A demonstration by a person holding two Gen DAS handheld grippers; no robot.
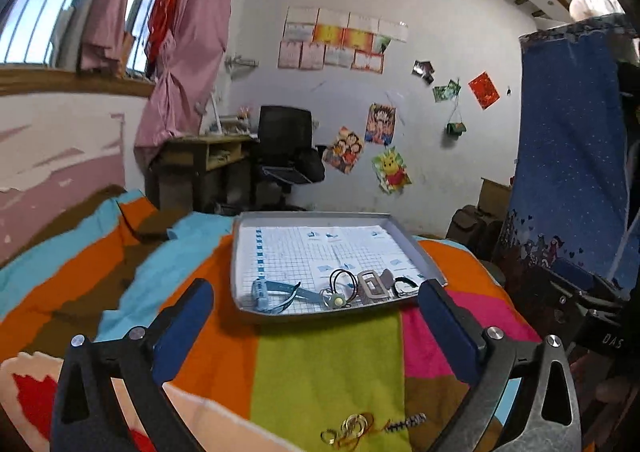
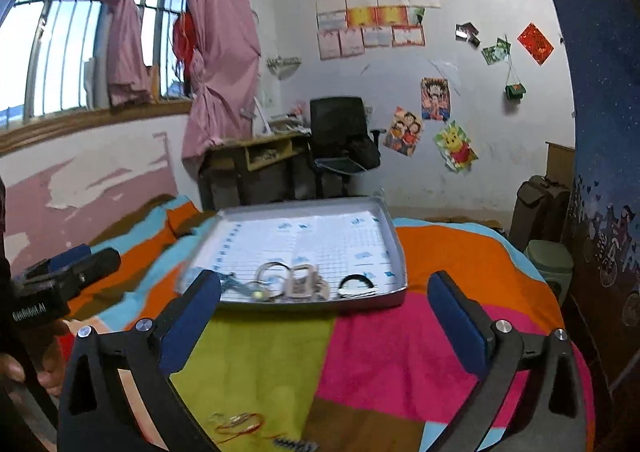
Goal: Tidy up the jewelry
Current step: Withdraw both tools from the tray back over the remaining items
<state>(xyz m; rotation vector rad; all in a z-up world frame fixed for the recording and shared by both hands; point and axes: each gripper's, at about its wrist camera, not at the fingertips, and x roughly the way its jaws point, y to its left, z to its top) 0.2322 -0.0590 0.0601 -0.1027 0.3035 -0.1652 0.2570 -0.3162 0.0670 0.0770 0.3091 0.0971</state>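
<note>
Since both your grippers are hanging back with nothing in them, here's how it reads, left to right:

left gripper [image 1: 316, 316]: jaws wide open, empty, aimed over the blanket at the tray. Looks like you're between picks.

watch [image 1: 276, 294]: blue strap, lying in the tray's near left corner. Parked along the front edge with the rest, so I'd guess you're lining things up in a row.

hair ties [image 1: 343, 282]: black loops plus a small round charm, mid tray, just beside the watch strap.

buckle [image 1: 372, 284]: grey, right of the ties; a dark band [image 1: 404, 286] sits in the near right corner.

tray [image 1: 240, 248]: shallow grey lid lined with grid paper, back half bare, so plenty of room.

loose bits [image 1: 352, 428]: gold rings on red cord and a beaded clip [image 1: 408, 422], on the green patch close under you, not in the tray yet. Probably next.

right gripper [image 2: 324, 308]: also wide open, empty.

surface: soft patchwork blanket [image 2: 400, 352], so small stuff may sink in.

room: pink curtains [image 2: 216, 52] left, desk and chair [image 2: 340, 128], posters, blue cloth right.
</note>
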